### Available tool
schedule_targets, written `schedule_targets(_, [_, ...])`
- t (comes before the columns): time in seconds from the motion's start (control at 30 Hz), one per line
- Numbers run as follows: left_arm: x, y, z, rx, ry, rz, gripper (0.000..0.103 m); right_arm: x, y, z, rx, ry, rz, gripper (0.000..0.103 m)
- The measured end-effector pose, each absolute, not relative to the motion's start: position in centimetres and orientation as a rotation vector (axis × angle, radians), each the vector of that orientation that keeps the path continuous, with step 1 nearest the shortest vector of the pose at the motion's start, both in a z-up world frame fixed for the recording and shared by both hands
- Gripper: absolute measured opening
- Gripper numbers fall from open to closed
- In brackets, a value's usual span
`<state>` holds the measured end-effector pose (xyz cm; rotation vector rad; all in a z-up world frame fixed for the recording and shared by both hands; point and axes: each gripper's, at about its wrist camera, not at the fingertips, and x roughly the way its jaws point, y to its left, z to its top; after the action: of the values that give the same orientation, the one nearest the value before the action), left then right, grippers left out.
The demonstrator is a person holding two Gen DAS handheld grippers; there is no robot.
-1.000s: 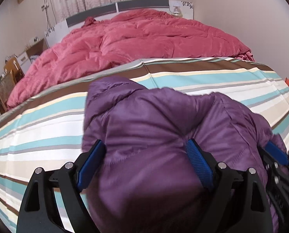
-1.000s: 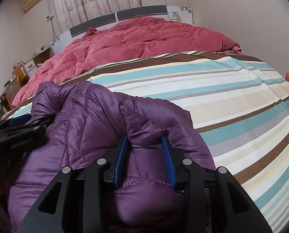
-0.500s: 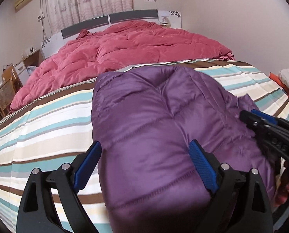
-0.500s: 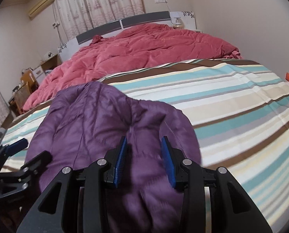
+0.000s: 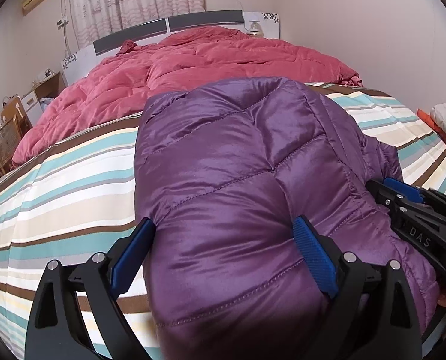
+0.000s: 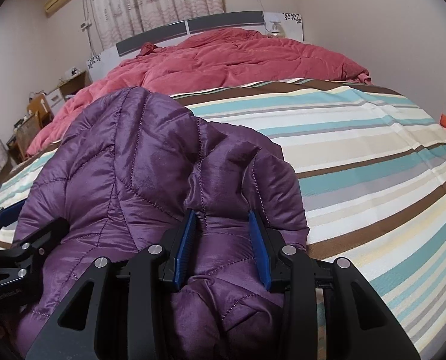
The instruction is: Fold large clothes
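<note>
Left wrist view: purple jacket [image 5: 238, 180] between wide left gripper [image 5: 223, 249] fingers.

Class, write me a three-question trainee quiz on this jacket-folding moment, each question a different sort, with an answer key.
1. True or false: the purple jacket lies on the striped bedsheet.
2. Which gripper has the narrower jaw gap? A) left gripper B) right gripper
3. Fill in: behind the jacket lies a ____ quilt.

Key: 1 true; 2 B; 3 red.
</note>
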<state>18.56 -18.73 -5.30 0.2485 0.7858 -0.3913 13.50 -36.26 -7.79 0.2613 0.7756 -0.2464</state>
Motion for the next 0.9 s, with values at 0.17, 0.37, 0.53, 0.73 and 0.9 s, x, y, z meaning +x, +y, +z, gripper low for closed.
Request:
schedule_targets(0.17, [17.9, -17.0, -4.8, 0.152, 0.819, -0.425, 0.094, 13.3, -36.0, -7.3, 0.254, 0.791, -0.257, 0.037])
schedule_targets(0.37, [17.1, -14.5, -4.1, 0.087, 0.821, -0.405, 0.101, 12.5, -35.2, -6.0, 0.228, 0.798, -0.282, 0.044])
schedule_targets(0.53, [16.4, -14.2, -4.0, 0.143, 0.788, -0.388, 0.101, 11.1, -34.9, -4.8, 0.254, 0.772, -0.269, 0.063])
schedule_targets(0.73, [16.1, -13.7, -3.6, 0.128, 0.8, -0.375, 0.101, 10.1, -34.5, -3.9, 0.236, 0.772, -0.26, 0.063])
schedule_targets(0.9, [15.3, -13.3, -3.3, 0.151, 0.783, -0.353, 0.101, 9.4, -34.5, -3.4, 0.232, 0.778, -0.258, 0.063])
